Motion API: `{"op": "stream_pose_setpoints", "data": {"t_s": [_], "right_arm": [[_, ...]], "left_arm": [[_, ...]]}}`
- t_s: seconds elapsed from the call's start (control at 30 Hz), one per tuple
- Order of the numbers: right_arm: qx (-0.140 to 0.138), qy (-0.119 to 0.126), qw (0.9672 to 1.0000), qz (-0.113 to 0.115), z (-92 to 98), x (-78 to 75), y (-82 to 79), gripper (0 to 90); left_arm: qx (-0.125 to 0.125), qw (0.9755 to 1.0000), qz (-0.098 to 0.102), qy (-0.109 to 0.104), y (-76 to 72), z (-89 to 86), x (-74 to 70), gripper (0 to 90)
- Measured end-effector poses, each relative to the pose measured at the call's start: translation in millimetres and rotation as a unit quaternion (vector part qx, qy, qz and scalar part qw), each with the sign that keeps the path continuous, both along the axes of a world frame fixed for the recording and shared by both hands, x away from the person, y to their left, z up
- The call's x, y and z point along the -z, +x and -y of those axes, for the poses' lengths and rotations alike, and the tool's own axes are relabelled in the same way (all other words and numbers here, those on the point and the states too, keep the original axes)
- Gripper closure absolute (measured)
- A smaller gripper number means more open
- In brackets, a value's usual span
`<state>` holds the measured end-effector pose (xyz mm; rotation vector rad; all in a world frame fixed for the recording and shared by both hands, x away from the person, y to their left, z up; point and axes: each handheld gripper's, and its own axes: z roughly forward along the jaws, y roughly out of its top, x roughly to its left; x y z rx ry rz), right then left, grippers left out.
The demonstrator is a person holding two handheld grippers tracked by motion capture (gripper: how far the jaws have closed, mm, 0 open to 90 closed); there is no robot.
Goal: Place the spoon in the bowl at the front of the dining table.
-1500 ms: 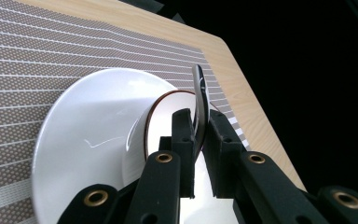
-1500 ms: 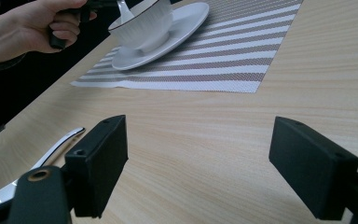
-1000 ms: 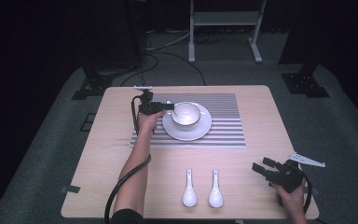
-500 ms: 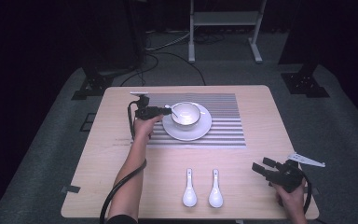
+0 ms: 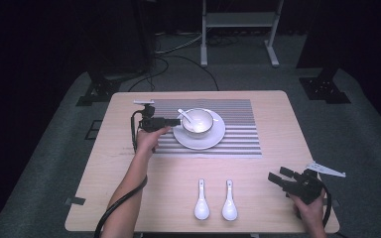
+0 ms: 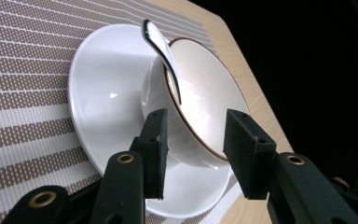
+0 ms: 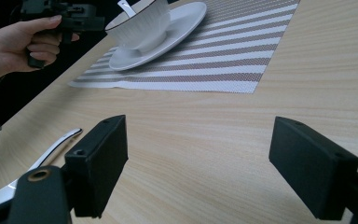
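Step in hand: I judge I'm letting go of the spoon in the bowl (image 5: pixel 197 122), its handle leaning on the rim toward the upper left of the high view.
Left gripper (image 6: pixel 193 144): my jaws have just been opening; they stand apart with nothing pinched, the spoon handle (image 6: pixel 162 51) clear above them, the bowl (image 6: pixel 205 93) just ahead on its saucer (image 6: pixel 98 93).
Right gripper (image 7: pixel 198 158): spread wide, empty, hovering at the table (image 5: pixel 278 148)'s lower right.
Doing it well: back straight out, level, toward the left edge of the striped mat (image 5: pixel 238 134), so neither pad clips handle or rim.
Waiting: two spoons (image 5: pixel 202 201) (image 5: pixel 229 201) at lower centre.
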<state>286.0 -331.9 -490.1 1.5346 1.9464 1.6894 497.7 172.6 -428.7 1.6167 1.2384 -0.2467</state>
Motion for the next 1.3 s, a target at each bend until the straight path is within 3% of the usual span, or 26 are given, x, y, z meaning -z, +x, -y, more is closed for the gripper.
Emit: {"op": "stream_pose_setpoints", "data": {"t_s": [0.47,1.0,1.3], "right_arm": [[-0.005,0.002,1.0000,-0.001,0.6,0.4,0.8,18.4],[0.005,0.000,1.0000,-0.007,0.7,0.7,1.4,18.4],[0.007,0.000,1.0000,-0.007,0.8,0.9,1.2,18.4]], "left_arm": [[0.014,0.9998,0.012,0.001,-13.9,-1.9,-11.3,54.5],[0.033,0.9992,0.023,-0.001,-32.9,-10.3,-14.2,51.0],[0.042,0.9986,0.027,0.014,-40.0,-9.3,-17.7,43.3]]}}
